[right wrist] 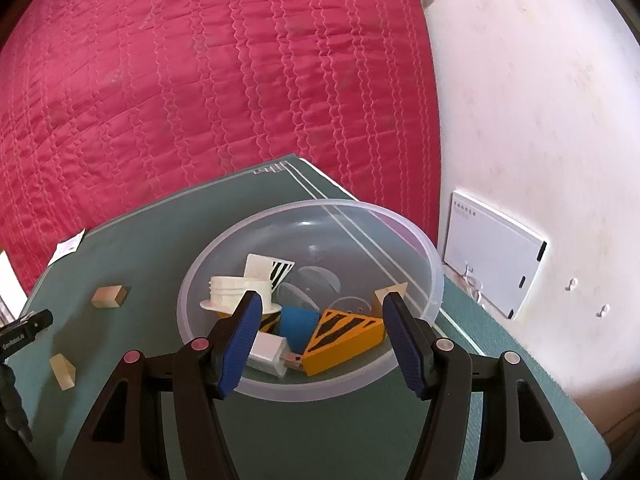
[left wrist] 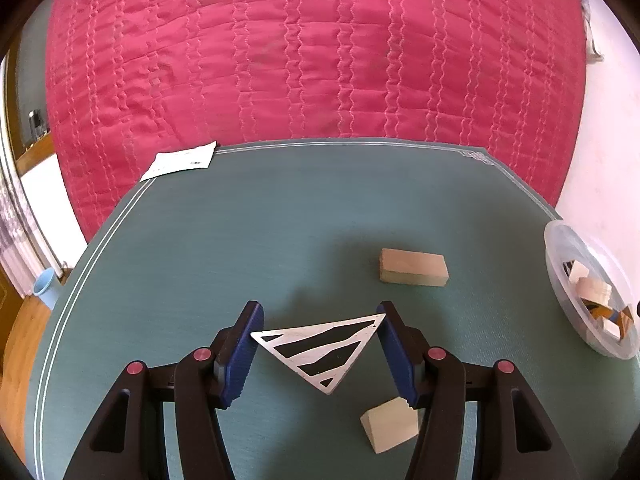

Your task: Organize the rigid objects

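Green matting covers the table [left wrist: 168,248], a quilted red bedspread [left wrist: 304,52] behind it. Left gripper [left wrist: 320,344] fingers are clamped on the striped black-and-white triangular plate, corner to corner [left wrist: 320,346]. Right gripper [right wrist: 322,340] fingers stand apart and empty above the clear plastic bowl [right wrist: 434,264], which holds the sorted pieces. Step in hand, judged: carrying the triangle. Next: move it toward the bowl, then release. Two plain wooden blocks [left wrist: 414,267] lie left of the bowl.

Left tongs [left wrist: 318,320] gripping striped triangle [left wrist: 320,346], two wooden blocks [left wrist: 413,267] nearby
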Available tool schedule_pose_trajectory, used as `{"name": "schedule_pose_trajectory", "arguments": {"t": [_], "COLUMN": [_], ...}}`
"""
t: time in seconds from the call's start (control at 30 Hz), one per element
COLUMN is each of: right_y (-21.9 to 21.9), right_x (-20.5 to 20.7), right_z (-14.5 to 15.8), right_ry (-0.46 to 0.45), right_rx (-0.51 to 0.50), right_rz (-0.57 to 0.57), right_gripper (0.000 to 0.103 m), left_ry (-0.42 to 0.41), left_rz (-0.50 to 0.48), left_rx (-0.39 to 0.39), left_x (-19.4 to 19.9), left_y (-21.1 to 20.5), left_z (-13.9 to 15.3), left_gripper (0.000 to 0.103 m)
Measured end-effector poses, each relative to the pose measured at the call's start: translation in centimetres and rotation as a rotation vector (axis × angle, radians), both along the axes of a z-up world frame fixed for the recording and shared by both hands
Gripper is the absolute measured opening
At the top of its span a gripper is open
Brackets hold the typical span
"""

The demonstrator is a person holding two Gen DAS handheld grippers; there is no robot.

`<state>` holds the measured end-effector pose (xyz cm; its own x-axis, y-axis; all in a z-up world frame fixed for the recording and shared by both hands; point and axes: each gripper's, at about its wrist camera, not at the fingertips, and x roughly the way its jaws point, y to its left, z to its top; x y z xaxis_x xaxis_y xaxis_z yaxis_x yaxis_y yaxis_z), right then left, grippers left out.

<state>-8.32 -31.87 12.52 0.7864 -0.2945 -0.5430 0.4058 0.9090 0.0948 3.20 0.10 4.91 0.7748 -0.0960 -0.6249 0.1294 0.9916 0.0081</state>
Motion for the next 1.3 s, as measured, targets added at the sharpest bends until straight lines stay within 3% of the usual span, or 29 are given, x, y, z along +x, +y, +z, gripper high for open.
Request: {"name": "schedule_pose_trajectory", "arguments": {"t": [0.97, 1.3], "right_y": [-0.1, -1.5], "right_x": [-0.9, -1.2], "right_z": [-0.7, -0.9], "right_ry": [-0.029, -0.021], "right_rx": [0.042, 0.087], "right_rz": [0.008, 0.022], "right_gripper": [0.065, 0.067], "left_ry": [-0.005, 0.006], "left_rz": [-0.017, -0.074], "left_rx": [0.055, 0.057], "left_x": [-1.0, -1.8], "left_y": [-2.6, -5.1], "left_z": [0.1, 0.5], "left_gripper": [0.061, 0.061]}}
